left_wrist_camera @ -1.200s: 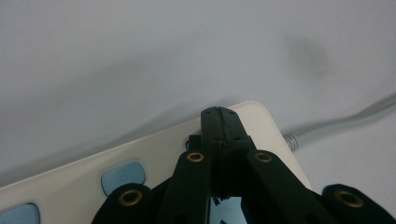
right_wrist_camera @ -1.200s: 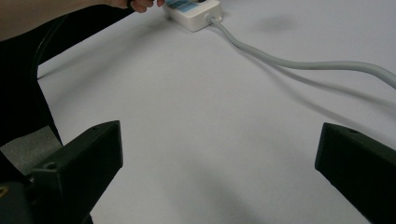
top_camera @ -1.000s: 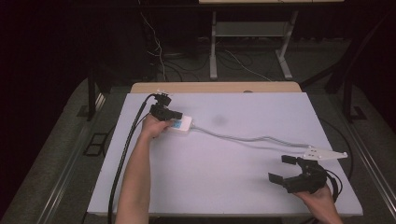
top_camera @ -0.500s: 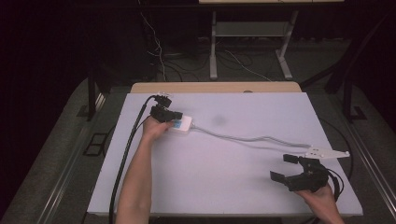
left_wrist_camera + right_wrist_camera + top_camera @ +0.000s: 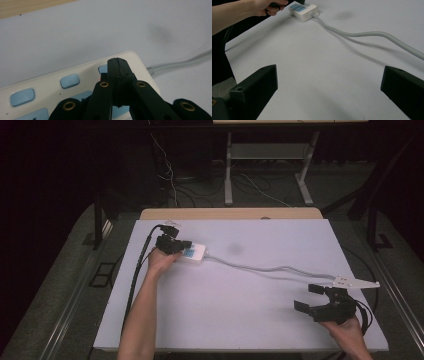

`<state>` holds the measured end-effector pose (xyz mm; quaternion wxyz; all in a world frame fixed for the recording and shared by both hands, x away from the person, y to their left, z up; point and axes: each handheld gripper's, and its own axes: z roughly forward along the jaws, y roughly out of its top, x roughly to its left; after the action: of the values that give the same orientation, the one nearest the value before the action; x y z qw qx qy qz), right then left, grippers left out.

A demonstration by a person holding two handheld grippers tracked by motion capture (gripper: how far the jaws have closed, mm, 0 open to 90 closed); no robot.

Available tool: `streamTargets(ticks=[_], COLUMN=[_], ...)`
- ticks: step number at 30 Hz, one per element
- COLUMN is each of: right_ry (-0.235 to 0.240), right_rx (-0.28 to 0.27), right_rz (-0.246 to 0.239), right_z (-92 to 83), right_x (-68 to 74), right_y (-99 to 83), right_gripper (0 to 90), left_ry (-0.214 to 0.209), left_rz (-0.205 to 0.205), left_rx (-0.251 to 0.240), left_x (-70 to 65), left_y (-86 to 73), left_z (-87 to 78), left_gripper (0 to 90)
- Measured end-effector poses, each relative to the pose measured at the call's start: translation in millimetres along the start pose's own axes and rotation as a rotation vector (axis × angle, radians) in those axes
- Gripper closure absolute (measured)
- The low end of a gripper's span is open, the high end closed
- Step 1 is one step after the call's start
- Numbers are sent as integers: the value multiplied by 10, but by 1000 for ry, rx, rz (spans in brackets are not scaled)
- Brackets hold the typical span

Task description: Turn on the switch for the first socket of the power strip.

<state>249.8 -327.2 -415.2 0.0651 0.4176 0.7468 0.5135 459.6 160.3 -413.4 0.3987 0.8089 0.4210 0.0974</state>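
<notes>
Left gripper [image 5: 117, 62] closed, tips on power strip [image 5: 75, 80]

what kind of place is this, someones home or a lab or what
Probably a lab or recording studio, not a home. A bare white table holds just a power strip, the surroundings are dark, loose cables trail across the floor behind, and a metal-legged bench stands there.

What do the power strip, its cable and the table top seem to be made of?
The power strip looks like smooth, off-white moulded plastic with a faint sheen; its pale blue socket covers look like plastic too. The cable seems to be grey rubber or vinyl, since it lies in soft curves. The table top appears to be a matt white sheet or board, with a light wood edge at the far side.
</notes>
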Motion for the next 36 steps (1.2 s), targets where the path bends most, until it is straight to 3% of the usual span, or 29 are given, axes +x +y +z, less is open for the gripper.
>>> streamTargets(ticks=[6,9,13,25,28,32,36], right_ry=[5,12,18,28,31,34,38], right_rx=[3,6,10,9,10,11,10], right_rz=[-1,-7,-7,-5,-5,-7,-7], right_z=[13,23,34,41,43,47,48], right_x=[17,33,48,63,67,75,85], right_y=[4,8,5,4,4,6,9], right_gripper=[5,4,5,4,4,4,4], left_ry=[-6,15,10,1,-3,-12,-24], left_rz=[-6,14,17,-22,-29,-35,-34], left_rx=[-39,-55,-66,-124,-139,-139,-175], left_x=[-34,-89,-130,-223,-252,-315,-386], left_y=[3,-22,-82,-259,-287,-324,-379], left_z=[-142,-242,-324,-579,-621,-691,-781], left_gripper=[893,893,892,844,801,581,379])
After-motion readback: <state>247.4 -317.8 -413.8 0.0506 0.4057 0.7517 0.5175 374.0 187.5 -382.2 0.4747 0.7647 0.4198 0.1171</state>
